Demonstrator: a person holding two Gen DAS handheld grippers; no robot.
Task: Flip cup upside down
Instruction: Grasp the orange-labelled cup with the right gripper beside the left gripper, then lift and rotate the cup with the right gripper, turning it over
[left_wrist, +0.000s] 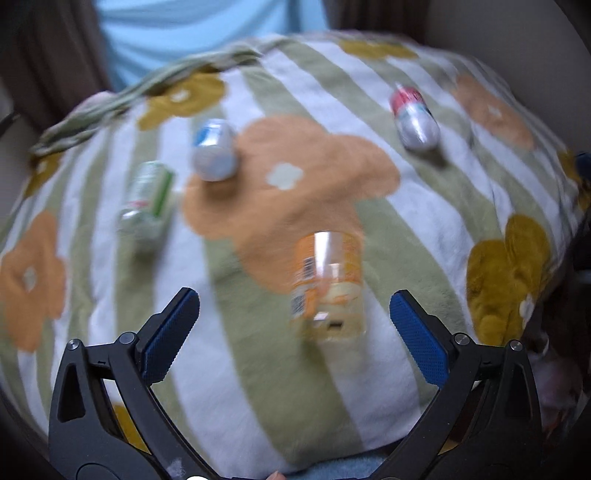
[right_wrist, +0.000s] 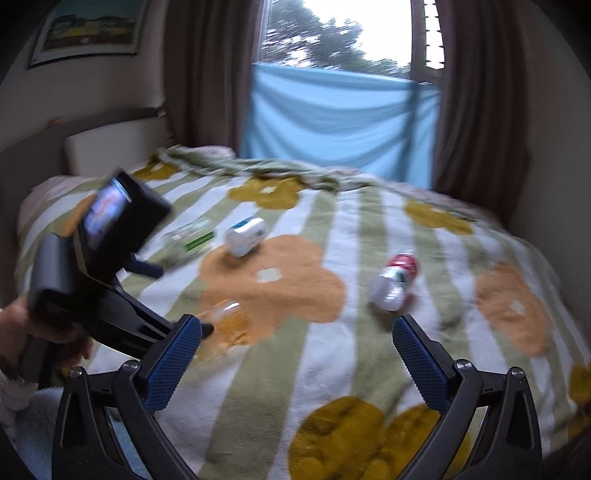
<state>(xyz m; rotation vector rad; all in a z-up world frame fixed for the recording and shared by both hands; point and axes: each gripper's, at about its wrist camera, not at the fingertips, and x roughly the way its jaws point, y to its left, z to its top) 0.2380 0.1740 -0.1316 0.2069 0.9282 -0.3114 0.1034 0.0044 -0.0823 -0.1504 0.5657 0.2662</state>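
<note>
Fleecy floral blanket (left_wrist: 229, 387) | clear orange-label cup (left_wrist: 327, 284) lying | left tool (left_wrist: 293, 332), right tool (right_wrist: 297, 354) spread, empty

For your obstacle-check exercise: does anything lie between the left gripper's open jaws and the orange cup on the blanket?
Nothing visible does. The orange cup sits just ahead of the left gripper, with only bare blanket between.

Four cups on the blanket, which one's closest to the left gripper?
The orange cup, lying just ahead of the open left gripper. The green, blue and red cups lie farther up the blanket.
</note>
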